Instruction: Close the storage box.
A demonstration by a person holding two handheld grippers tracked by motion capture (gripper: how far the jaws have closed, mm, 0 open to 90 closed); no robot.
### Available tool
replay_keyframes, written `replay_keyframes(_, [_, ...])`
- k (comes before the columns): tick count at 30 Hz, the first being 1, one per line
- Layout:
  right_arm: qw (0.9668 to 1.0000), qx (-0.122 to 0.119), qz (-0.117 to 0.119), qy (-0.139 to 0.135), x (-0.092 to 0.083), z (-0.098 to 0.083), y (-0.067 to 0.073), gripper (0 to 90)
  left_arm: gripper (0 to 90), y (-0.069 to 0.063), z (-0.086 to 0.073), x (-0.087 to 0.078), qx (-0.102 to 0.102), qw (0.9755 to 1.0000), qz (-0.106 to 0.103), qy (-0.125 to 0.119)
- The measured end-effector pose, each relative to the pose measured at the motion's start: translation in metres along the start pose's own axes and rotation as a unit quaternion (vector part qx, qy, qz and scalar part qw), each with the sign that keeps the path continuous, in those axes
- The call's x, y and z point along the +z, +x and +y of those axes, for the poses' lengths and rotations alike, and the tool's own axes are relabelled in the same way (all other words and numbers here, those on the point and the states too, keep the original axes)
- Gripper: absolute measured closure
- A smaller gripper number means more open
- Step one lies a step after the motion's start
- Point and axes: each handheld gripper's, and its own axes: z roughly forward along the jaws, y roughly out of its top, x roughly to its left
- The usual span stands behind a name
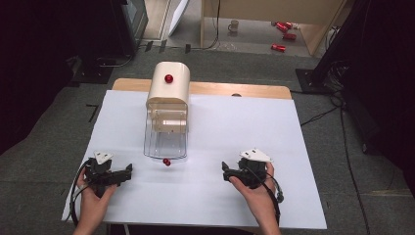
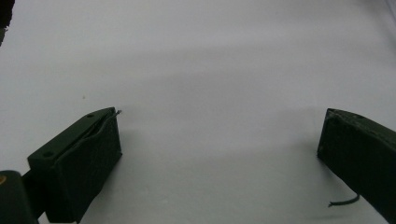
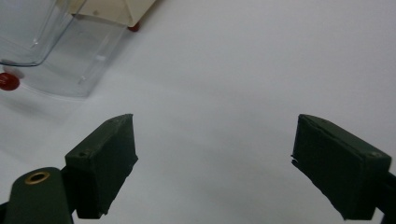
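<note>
Red-knobbed clear drawer (image 1: 165,142), pulled from cream box (image 1: 169,85)

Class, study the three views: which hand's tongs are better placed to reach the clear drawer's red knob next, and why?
Probably the right tongs: open, empty, with the red knob and clear drawer in their own view. The left tongs, also open, face bare white table.

You have no readable text, label, brand, number or sign anywhere here. The cream container (image 1: 168,85) with its clear drawer (image 1: 165,139) is unmarked, and the red cans (image 1: 283,28) on the floor beyond your table are too small to read.
</note>
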Motion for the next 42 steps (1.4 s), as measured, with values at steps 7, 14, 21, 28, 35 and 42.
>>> replay_keyframes(7, [0.9995,-0.019,0.024,0.0,0.008,0.007,0.024,13.4,0.0,0.0,0.0,0.0,0.0,1.0,0.0,0.0])
replay_keyframes(14, [0.9987,-0.029,0.042,-0.001,0.015,0.013,0.043,13.6,0.0,0.0,0.0,0.0,0.0,1.0,0.0,0.0])
replay_keyframes(21, [0.998,-0.033,0.055,-0.003,0.02,0.017,0.059,13.8,0.0,0.0,0.0,0.0,0.0,1.0,0.0,0.0])
replay_keyframes(28, [0.9967,-0.043,0.068,-0.006,0.024,0.021,0.077,14.2,0.0,0.0,0.0,0.0,0.001,1.0,0.0,0.001])
replay_keyframes(35, [0.9958,-0.053,0.075,0.001,0.029,0.019,0.093,15.6,0.0,0.0,0.0,0.0,0.001,1.0,0.0,0.001])
replay_keyframes(42, [0.9958,-0.058,0.07,-0.01,0.034,0.017,0.11,23.6,0.0,0.0,0.0,0.0,0.001,1.0,0.0,0.001])
